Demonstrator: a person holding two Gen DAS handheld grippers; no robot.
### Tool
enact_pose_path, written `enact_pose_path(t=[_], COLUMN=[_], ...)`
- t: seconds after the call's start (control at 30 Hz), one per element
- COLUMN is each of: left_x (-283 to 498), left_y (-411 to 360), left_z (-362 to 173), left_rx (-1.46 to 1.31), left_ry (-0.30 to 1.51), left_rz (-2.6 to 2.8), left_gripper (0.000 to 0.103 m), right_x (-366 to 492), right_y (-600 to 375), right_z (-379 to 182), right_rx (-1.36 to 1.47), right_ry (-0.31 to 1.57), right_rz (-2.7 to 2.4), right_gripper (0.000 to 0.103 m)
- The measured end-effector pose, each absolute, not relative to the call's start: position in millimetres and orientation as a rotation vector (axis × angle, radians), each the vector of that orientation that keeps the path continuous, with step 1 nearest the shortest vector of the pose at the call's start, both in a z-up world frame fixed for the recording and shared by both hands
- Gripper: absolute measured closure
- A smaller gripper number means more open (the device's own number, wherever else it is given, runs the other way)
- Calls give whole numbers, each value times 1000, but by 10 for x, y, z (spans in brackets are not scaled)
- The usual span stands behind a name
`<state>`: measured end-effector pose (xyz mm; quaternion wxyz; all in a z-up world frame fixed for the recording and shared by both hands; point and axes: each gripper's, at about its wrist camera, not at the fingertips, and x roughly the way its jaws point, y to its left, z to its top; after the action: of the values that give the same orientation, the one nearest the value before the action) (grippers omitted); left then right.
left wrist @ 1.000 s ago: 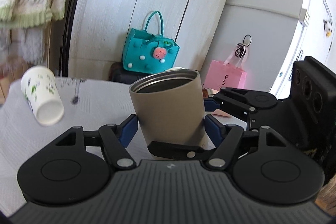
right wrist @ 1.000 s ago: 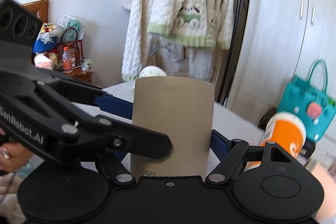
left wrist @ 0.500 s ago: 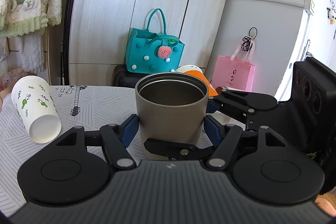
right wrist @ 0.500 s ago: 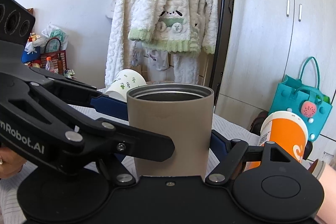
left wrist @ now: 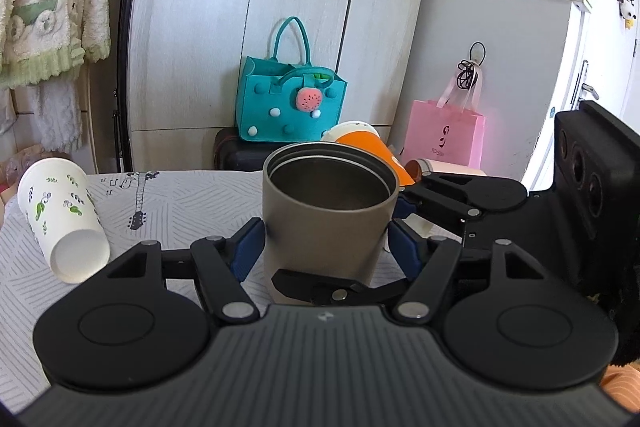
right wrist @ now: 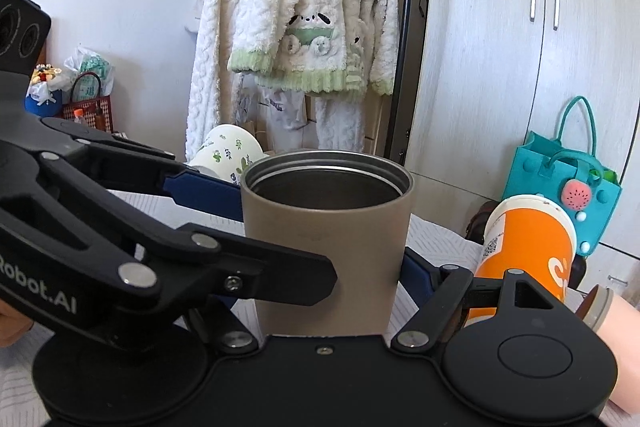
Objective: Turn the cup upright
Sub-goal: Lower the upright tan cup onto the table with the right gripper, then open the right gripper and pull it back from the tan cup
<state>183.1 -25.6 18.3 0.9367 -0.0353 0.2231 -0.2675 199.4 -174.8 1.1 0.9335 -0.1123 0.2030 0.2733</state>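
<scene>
Left gripper (left wrist: 326,241) closed on the cup (left wrist: 328,215), blue pads (left wrist: 248,247) against its two flanks. Right gripper (right wrist: 328,263) clamped on the same cup (right wrist: 326,227) from the crossing side, with one pad (right wrist: 414,269) against the wall and the other hidden behind the left tool's linkage. Standing upright, mouth up, base on the table (left wrist: 180,195), between all four fingers.

Little room at the cup itself, with fingers on every side. Open cloth to the left of it, as far as the white cup (left wrist: 64,215), which lies on its side near the table's left edge, mouth toward the camera. Tighter on the far right, where the orange cup (left wrist: 376,151) lies tilted just behind the rim.

Only in the left view: the right tool's black finger crossing the cup's front low down, and the pink bag (left wrist: 444,135). Only in the right view: the orange cup (right wrist: 528,247) clear of the cup, just beyond the right-hand finger, and the sweater (right wrist: 312,27) hanging behind.

Teal bag (left wrist: 288,107) on the floor past the far table edge.
</scene>
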Motion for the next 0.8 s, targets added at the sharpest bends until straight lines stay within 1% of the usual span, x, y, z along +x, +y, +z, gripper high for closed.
enact_pose_path(t=[0.07,0.17,0.4,0.53,0.73,0.8], left_x=[1812,1782,1644,1556,1325,1220], left_y=[-271,-293,-289,-264,-239,-208], left_z=[180,171,208,218,321,389], left_rx=[-72,-82,-86,-82,-28,-31], left_ry=[461,464,459,488,461,445], left_rz=[-543,-535,-516,-515,-458,-446], left_gripper=[36,36,35,33,32,30], right_x=[1961,1874,1679,1512,1254,1144], right_y=[-1752,-1727,-1732,-1767,-1851,-1895], right_z=[3,-5,79,114,215,271], right_rx=[-232,-278,-321,-346,-311,-282], right_ry=[419,381,362,332,339,333], right_rz=[543,497,458,424,395,390], right_gripper=[21,18,18,17,16,16])
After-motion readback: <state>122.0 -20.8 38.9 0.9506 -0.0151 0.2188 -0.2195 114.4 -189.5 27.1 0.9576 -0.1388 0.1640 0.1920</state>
